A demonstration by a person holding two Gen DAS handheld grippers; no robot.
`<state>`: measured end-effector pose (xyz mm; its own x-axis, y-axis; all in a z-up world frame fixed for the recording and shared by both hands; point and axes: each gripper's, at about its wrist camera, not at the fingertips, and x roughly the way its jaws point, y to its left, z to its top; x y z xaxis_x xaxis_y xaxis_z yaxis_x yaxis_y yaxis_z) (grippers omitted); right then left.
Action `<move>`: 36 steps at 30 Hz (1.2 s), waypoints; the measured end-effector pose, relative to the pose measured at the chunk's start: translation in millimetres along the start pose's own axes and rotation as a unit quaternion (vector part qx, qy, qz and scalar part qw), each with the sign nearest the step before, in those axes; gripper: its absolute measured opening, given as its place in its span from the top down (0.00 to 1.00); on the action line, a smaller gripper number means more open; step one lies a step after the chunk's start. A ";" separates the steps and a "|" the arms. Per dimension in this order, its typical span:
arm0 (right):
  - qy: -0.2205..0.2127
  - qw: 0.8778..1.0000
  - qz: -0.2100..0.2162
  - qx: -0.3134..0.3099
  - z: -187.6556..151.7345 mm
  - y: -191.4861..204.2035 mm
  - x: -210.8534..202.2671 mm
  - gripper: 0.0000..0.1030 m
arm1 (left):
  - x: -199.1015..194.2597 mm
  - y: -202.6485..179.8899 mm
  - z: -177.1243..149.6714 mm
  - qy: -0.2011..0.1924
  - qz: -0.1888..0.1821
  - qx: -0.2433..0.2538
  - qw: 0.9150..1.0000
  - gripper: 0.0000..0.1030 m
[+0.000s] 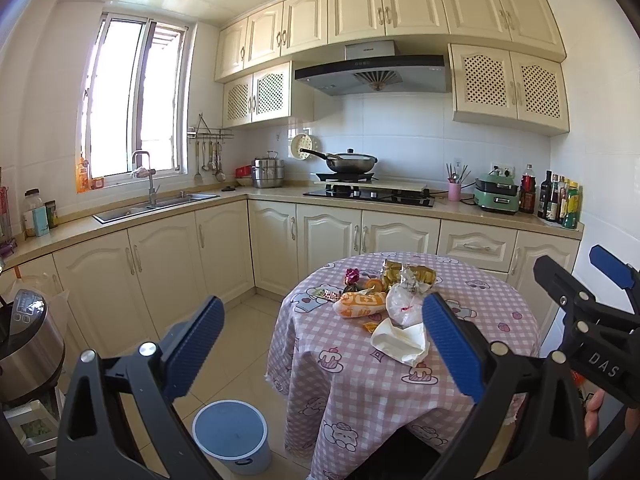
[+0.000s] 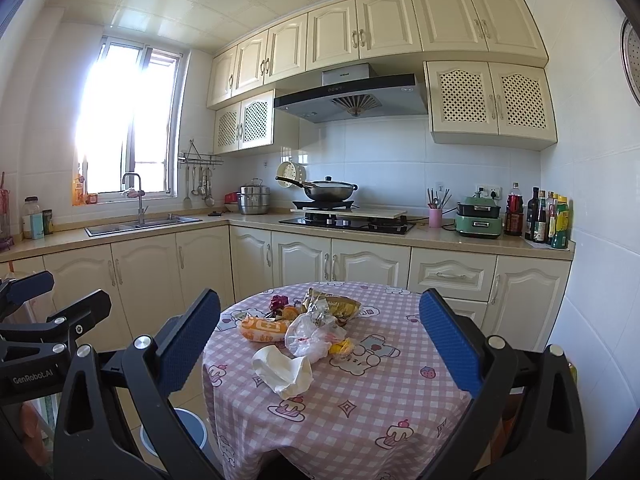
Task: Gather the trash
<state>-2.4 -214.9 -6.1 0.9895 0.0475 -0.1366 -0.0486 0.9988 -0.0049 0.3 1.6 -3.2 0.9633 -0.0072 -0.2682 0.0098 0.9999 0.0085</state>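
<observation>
Both grippers hang short of the round table (image 1: 360, 392), well apart from the trash on it. Left gripper (image 1: 322, 344) is spread wide and empty, same for the right gripper (image 2: 320, 340). The litter sits mid-table: white crumpled paper (image 2: 284, 372) on the near side, clear plastic bag (image 2: 314, 334) just behind it, orange wrapper (image 2: 262, 330) to its left, gold foil packets (image 2: 336, 304) at the back. The blue-grey bin (image 1: 230, 436) stands on the floor by the table's left side. Nothing blocks the pile.

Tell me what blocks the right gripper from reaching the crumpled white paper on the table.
Nothing visible does. The right gripper hangs open, short of the round table, and the crumpled white paper lies nearest its front edge. The plastic bag and other wrappers sit behind it, not in front.
</observation>
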 end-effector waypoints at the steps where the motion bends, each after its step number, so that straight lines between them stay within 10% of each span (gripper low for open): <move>1: 0.000 1.000 0.000 0.000 0.2 0.2 0.1 0.07 | -0.5 -0.1 0.2 0.000 0.000 0.000 1.000 0.06; 36: -0.001 1.000 0.003 -0.002 -0.1 1.8 -0.1 0.07 | -1.5 -0.6 3.7 0.000 -0.003 0.002 1.000 0.06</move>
<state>-2.5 -213.1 -6.2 0.9894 0.0530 -0.1348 -0.0546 0.9985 -0.0084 -0.1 1.0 0.8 0.9635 -0.0134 -0.2675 0.0167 0.9998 0.0101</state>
